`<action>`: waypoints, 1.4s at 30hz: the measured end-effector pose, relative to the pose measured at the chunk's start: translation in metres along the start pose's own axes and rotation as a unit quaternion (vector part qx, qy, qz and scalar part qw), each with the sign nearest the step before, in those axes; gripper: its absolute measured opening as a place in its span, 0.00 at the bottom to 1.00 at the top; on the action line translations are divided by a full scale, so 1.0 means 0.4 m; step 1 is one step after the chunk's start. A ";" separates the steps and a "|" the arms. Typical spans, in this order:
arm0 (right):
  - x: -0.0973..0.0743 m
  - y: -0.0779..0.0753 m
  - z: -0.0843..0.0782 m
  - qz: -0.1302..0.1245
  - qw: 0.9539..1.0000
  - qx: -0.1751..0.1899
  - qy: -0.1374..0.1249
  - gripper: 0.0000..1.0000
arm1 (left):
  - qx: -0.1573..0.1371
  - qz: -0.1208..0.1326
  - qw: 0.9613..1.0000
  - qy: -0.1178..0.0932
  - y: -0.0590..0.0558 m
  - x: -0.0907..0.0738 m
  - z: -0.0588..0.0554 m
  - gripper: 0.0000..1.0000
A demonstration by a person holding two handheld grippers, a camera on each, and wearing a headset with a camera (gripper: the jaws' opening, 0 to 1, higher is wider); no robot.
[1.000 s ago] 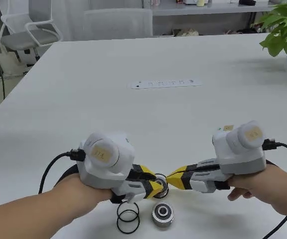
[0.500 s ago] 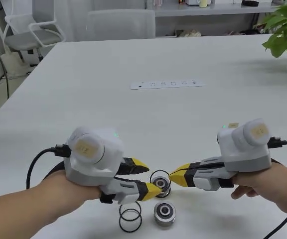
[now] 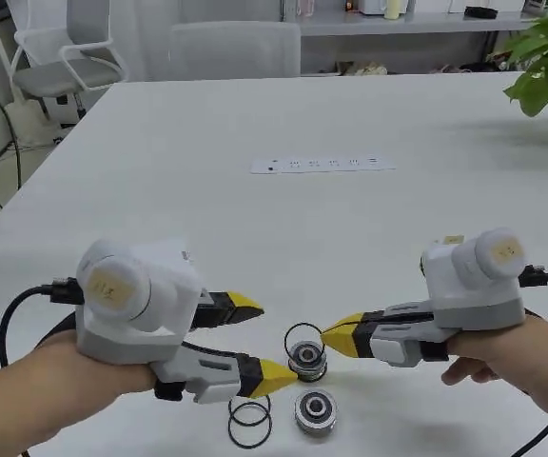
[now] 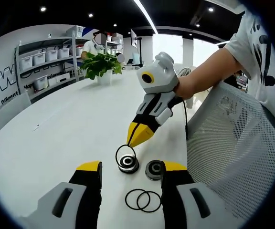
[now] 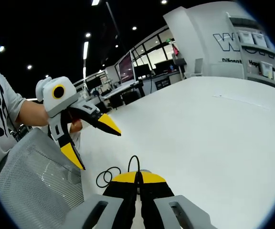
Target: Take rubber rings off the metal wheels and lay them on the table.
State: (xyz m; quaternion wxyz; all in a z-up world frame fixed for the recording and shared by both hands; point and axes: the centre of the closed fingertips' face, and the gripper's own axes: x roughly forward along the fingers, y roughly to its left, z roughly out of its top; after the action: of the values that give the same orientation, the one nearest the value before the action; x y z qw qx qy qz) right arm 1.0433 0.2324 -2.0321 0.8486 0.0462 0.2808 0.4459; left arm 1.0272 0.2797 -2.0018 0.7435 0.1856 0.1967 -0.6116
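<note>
Two metal wheels (image 3: 314, 409) and three rubber rings (image 3: 247, 419) are on the table (image 3: 255, 219): two rings flat, one rubber ring (image 3: 303, 325) upright. One power strip (image 3: 322, 164).

Setting is reading as an open-plan office with a lab-style storage corner. A large white rectangular table (image 3: 369, 105) is taking up the foreground, meeting-room fashion, with a flat white power strip (image 3: 322, 164) lying on its middle. Grey mesh-backed swivel chairs (image 3: 60, 48) are standing off its far corner. A leafy green potted plant (image 3: 545, 57) is sitting at the table's edge. Metal shelving with rows of white storage bins (image 4: 44, 59) is lining a white wall bearing large dark lettering (image 5: 229, 39). Desks with dark computer monitors (image 5: 128, 67) are running along the far side. Small round recessed ceiling lights (image 5: 87, 35) are glowing overhead.
</note>
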 end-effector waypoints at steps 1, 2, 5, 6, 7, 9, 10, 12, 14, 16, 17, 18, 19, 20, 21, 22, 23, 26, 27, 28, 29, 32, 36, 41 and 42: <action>0.000 0.002 0.001 0.000 1.000 0.000 0.000 0.00 | -0.001 0.000 1.000 0.000 -0.001 -0.004 -0.001 0.48; 0.000 0.004 0.003 0.001 1.000 0.001 -0.001 0.00 | -0.002 0.000 1.000 -0.001 -0.001 -0.008 -0.002 0.50; 0.001 0.011 0.006 0.004 1.000 0.000 -0.002 0.00 | -0.007 0.004 1.000 -0.005 0.001 -0.026 -0.005 0.52; 0.001 0.013 0.007 0.005 1.000 0.000 -0.002 0.00 | -0.010 0.006 1.000 -0.006 0.002 -0.031 -0.005 0.52; 0.002 0.014 0.008 0.005 1.000 0.000 -0.002 0.00 | -0.014 0.010 1.000 -0.009 0.005 -0.039 -0.005 0.53; 0.002 0.019 0.010 0.007 1.000 -0.001 -0.002 0.00 | -0.018 0.013 1.000 -0.012 0.006 -0.048 -0.005 0.55; 0.002 0.020 0.010 0.007 1.000 -0.001 -0.002 0.00 | -0.019 0.014 1.000 -0.013 0.007 -0.053 -0.005 0.55; 0.003 0.024 0.012 0.009 1.000 -0.002 -0.003 0.00 | -0.022 0.018 0.999 -0.015 0.008 -0.065 -0.008 0.57; 0.004 0.028 0.014 0.010 1.000 -0.002 -0.003 0.00 | -0.024 0.022 0.999 -0.017 0.011 -0.076 -0.012 0.59; 0.006 0.032 0.016 0.012 1.000 -0.001 -0.004 0.00 | -0.026 0.026 0.999 -0.018 0.012 -0.087 -0.017 0.61; 0.008 0.034 0.016 0.013 1.000 -0.002 -0.004 0.00 | -0.026 0.027 0.999 -0.018 0.011 -0.093 -0.020 0.62; 0.009 0.037 0.017 0.014 1.000 -0.002 -0.003 0.00 | -0.027 0.028 0.999 -0.017 0.010 -0.096 -0.022 0.63; 0.010 0.040 0.017 0.016 1.000 -0.003 -0.003 0.00 | -0.027 0.029 0.999 -0.017 0.007 -0.102 -0.024 0.63; 0.011 0.042 0.016 0.017 1.000 -0.003 -0.002 0.00 | -0.027 0.029 0.999 -0.017 0.006 -0.106 -0.026 0.64; 0.012 0.043 0.016 0.017 1.000 -0.004 -0.001 0.00 | -0.027 0.030 0.999 -0.017 0.005 -0.109 -0.028 0.64; 0.013 0.046 0.017 0.019 1.000 -0.004 -0.001 0.00 | -0.026 0.031 0.999 -0.016 0.004 -0.115 -0.030 0.65; 0.014 0.048 0.019 0.020 1.000 -0.004 -0.001 0.00 | -0.026 0.032 0.999 -0.015 0.004 -0.118 -0.032 0.66; 0.020 0.055 0.021 0.024 1.000 -0.005 0.000 0.00 | -0.027 0.035 0.999 -0.015 0.003 -0.126 -0.037 0.68; 0.022 0.058 0.021 0.025 1.000 -0.005 0.000 0.00 | -0.027 0.036 0.999 -0.015 0.002 -0.129 -0.038 0.69; 0.025 0.061 0.020 0.027 1.000 -0.005 0.002 0.00 | -0.028 0.037 0.999 -0.015 0.002 -0.131 -0.039 0.69; 0.026 0.062 0.020 0.028 1.000 -0.006 0.002 0.00 | -0.030 0.037 0.999 -0.015 0.001 -0.132 -0.039 0.70; 0.035 0.074 0.017 0.035 0.999 -0.006 0.007 0.00 | -0.030 0.039 0.999 -0.015 -0.002 -0.137 -0.042 0.71; 0.049 0.087 0.013 0.043 0.999 -0.007 0.013 0.00 | -0.031 0.041 0.999 -0.014 -0.001 -0.144 -0.046 0.72; 0.069 0.105 0.005 0.055 0.998 -0.009 0.021 0.00 | -0.035 0.047 0.998 -0.015 0.006 -0.152 -0.050 0.72; 0.072 0.108 0.003 0.057 0.998 -0.010 0.022 0.00 | -0.035 0.048 0.998 -0.015 0.006 -0.153 -0.051 0.72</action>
State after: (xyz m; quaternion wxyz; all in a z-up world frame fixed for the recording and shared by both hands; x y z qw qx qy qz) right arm 1.0253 0.2811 -2.0296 0.8159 0.0433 0.2921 0.4971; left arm 1.0176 0.3420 -1.9873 0.7806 0.1598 0.1979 -0.5709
